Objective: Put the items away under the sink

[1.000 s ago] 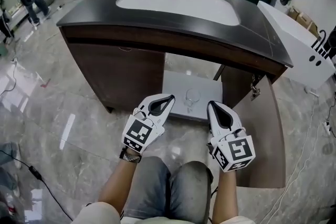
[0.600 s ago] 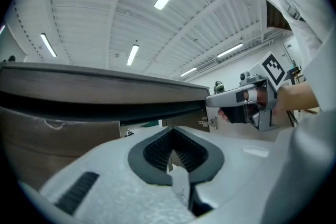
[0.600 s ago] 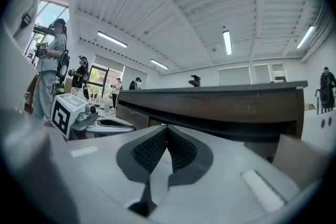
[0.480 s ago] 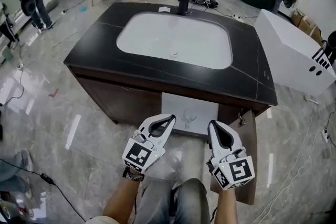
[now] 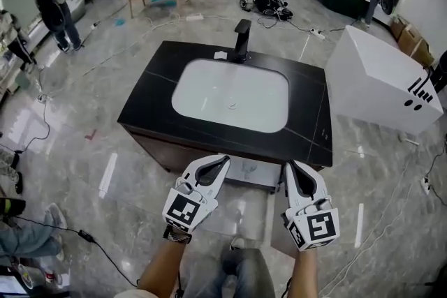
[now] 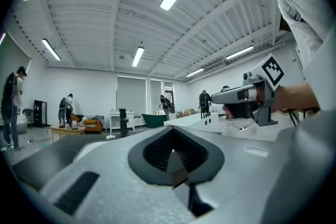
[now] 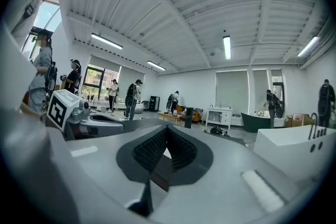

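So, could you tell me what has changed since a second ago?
The person has stood up, lifting the left gripper and the right gripper above the sink counter. Nothing was picked up or released. Both stay shut, empty and side by side; the counter has not moved.
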Demonstrator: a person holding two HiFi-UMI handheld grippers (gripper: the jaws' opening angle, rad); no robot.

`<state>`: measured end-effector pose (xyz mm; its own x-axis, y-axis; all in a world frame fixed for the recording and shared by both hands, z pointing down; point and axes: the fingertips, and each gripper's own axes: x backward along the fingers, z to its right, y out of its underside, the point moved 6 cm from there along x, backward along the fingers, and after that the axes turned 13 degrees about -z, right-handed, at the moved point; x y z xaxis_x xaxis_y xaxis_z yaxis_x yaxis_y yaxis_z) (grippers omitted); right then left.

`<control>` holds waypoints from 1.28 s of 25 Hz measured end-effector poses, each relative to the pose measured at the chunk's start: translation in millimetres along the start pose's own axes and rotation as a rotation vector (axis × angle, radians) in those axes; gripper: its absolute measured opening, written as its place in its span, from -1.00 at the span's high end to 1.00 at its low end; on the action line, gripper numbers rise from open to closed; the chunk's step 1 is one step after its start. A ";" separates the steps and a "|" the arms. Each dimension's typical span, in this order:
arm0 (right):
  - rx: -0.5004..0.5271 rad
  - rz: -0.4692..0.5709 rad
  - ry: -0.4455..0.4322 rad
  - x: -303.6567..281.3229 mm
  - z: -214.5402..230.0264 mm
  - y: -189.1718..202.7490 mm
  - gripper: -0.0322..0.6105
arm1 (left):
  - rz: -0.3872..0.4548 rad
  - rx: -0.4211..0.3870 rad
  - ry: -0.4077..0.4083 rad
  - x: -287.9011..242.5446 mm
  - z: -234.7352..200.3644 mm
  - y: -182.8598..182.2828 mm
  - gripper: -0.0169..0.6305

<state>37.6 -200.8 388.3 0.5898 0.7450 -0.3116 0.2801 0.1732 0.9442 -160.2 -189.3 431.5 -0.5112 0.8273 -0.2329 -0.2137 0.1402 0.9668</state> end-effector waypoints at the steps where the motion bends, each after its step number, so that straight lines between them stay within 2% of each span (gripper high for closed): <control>1: 0.009 -0.003 0.001 6.4 0.5 -17.6 0.88 | -0.004 0.000 -0.004 5.5 -1.2 -18.3 0.93; 7: 0.018 -0.018 0.018 56.1 -7.6 -107.8 0.88 | -0.013 0.011 -0.043 43.9 -4.6 -118.9 0.93; 13: 0.020 -0.020 0.072 105.0 -21.6 -173.4 0.88 | -0.022 0.006 -0.043 89.6 -4.0 -192.7 0.93; 16: 0.014 -0.015 0.086 133.1 -36.0 -195.0 0.88 | -0.023 0.004 -0.048 115.5 5.7 -215.0 0.93; 22: 0.007 0.003 0.051 171.9 -64.0 -219.5 0.88 | 0.018 0.004 -0.084 158.0 19.5 -252.0 0.93; 29: 0.054 -0.018 0.019 198.0 -96.4 -227.9 0.88 | 0.020 -0.048 -0.095 194.4 35.5 -268.1 0.93; 32: 0.021 0.002 0.001 206.9 -104.9 -229.7 0.88 | 0.024 -0.057 -0.098 206.0 41.2 -273.0 0.93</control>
<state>15.8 -18.8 118.1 0.5895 0.7462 -0.3094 0.2946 0.1580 0.9425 -172.9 -34.8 124.0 -0.4336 0.8796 -0.1957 -0.2504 0.0910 0.9638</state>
